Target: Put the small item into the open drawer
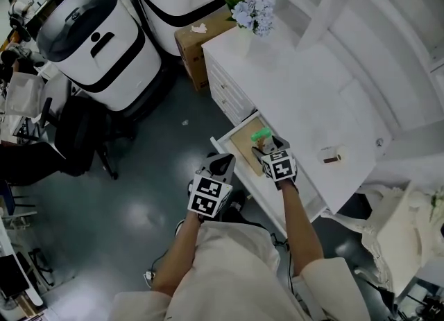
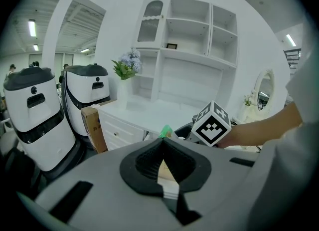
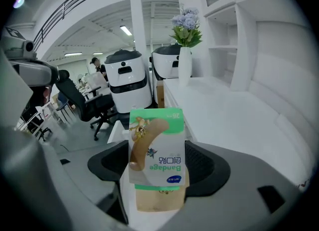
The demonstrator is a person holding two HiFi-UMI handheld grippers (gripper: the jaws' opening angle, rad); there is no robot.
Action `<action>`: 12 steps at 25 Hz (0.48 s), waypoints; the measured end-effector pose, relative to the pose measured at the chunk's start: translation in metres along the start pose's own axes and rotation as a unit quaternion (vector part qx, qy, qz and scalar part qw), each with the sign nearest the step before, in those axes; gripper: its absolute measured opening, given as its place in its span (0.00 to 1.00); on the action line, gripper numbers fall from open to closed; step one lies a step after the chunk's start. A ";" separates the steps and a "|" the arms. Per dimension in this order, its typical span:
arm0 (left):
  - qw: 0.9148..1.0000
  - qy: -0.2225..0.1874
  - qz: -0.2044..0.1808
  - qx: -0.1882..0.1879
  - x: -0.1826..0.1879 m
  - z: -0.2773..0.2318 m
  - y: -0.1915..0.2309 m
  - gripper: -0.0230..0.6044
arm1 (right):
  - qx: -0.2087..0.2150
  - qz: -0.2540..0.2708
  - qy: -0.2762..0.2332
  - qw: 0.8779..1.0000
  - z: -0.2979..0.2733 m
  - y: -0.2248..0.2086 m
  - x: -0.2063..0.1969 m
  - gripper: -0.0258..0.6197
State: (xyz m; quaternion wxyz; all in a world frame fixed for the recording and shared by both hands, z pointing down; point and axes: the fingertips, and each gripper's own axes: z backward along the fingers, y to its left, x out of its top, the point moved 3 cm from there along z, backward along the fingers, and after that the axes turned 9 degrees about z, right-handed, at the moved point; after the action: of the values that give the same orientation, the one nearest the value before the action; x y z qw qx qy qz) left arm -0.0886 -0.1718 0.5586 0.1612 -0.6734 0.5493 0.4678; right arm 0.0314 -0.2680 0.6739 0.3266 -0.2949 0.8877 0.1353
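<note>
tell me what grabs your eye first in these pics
A green and white bandage packet, clamped in the right gripper, fills that gripper's view; it hangs over the open drawer of the white desk. Two big white machines with black bands stand on the dark floor at the head view's upper left.

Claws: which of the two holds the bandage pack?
The right claw: it is shut on the bandage pack, at the open drawer. The left claw is shut with nothing in it.
</note>
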 end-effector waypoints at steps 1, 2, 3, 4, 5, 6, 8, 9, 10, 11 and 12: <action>1.000 0.000 0.000 0.000 -0.001 0.000 -0.001 0.06 | 0.001 0.004 0.002 1.000 -0.002 0.000 -0.001 0.61; 1.000 0.000 -0.001 0.000 -0.001 -0.001 -0.001 0.06 | 0.003 0.009 0.005 1.000 -0.003 0.001 -0.001 0.61; 1.000 0.003 -0.003 -0.001 -0.002 -0.001 -0.002 0.06 | 0.004 0.014 0.008 1.000 -0.005 0.001 -0.001 0.61; 1.000 0.007 -0.007 -0.001 -0.003 -0.002 -0.003 0.06 | 0.005 0.019 0.011 1.000 -0.005 0.002 -0.001 0.61; 1.000 0.011 -0.012 -0.002 -0.005 -0.003 -0.005 0.06 | 0.007 0.021 0.013 1.000 -0.006 0.003 0.000 0.61; 1.000 0.015 -0.013 -0.003 -0.006 -0.004 -0.005 0.06 | 0.009 0.023 0.014 1.000 -0.006 0.004 0.001 0.61; 1.000 0.019 -0.011 -0.006 -0.008 -0.007 -0.006 0.06 | 0.011 0.029 0.018 0.999 -0.009 0.003 0.000 0.61; 1.000 0.020 -0.010 -0.007 -0.008 -0.009 -0.006 0.06 | 0.010 0.031 0.020 0.999 -0.010 0.001 -0.002 0.61; 1.000 0.021 -0.010 -0.008 -0.008 -0.011 -0.005 0.06 | 0.011 0.031 0.022 0.999 -0.011 0.000 -0.002 0.61; 1.000 0.022 -0.009 -0.010 -0.008 -0.013 -0.005 0.06 | 0.011 0.029 0.024 0.999 -0.012 -0.001 -0.003 0.61; 1.000 0.023 -0.008 -0.011 -0.007 -0.016 -0.005 0.06 | 0.012 0.028 0.026 0.999 -0.013 -0.002 -0.003 0.61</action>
State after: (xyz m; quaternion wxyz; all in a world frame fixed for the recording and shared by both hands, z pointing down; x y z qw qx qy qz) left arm -0.0766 -0.1771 0.5709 0.1444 -0.6905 0.5420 0.4567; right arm 0.0278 -0.2740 0.6858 0.3035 -0.2696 0.9052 0.1258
